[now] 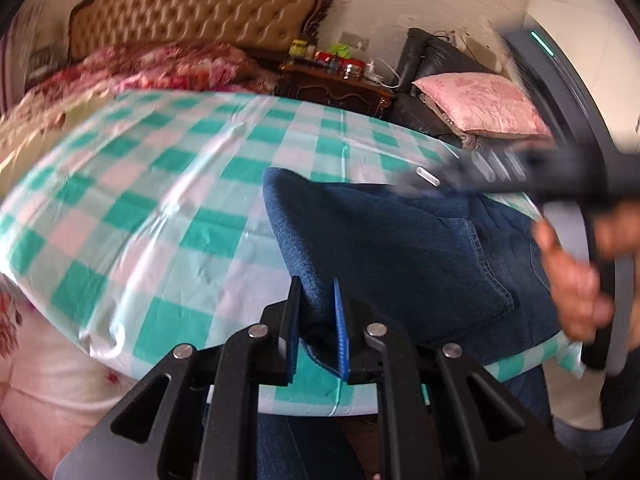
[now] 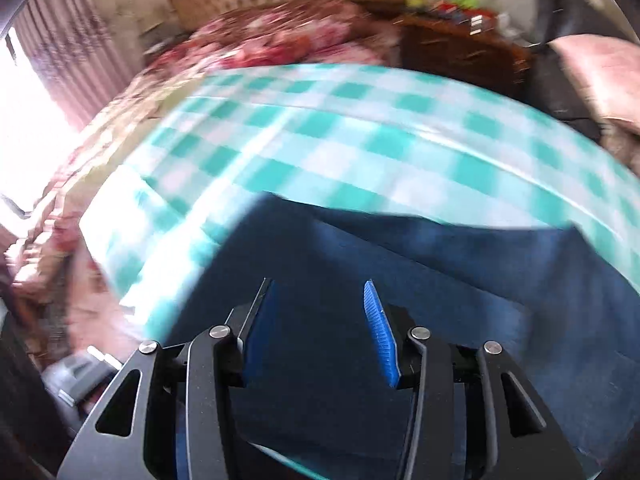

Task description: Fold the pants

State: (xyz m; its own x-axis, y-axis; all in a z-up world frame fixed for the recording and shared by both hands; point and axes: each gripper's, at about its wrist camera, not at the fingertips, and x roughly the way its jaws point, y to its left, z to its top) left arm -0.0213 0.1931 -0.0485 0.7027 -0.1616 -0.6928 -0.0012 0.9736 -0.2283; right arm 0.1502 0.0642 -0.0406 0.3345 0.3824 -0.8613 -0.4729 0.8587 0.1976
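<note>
Dark blue denim pants (image 1: 400, 248) lie folded on the green-and-white checked cloth (image 1: 160, 184), toward its near right side. My left gripper (image 1: 315, 284) is shut on the near left edge of the pants, with a fold of denim pinched between the blue pads. In the right wrist view the pants (image 2: 440, 280) fill the lower half, blurred. My right gripper (image 2: 318, 300) hovers over them, open, with nothing pressed between its fingers. A hand (image 1: 572, 280) holds that right gripper's dark body at the right of the left wrist view.
A tufted tan headboard (image 1: 192, 4) and a red floral blanket (image 1: 160, 64) lie beyond the cloth. A dark wooden nightstand (image 1: 336, 84) with small items stands at the back. A black sofa with a pink pillow (image 1: 480, 104) is at the right. A bright curtained window (image 2: 36, 80) is at the left.
</note>
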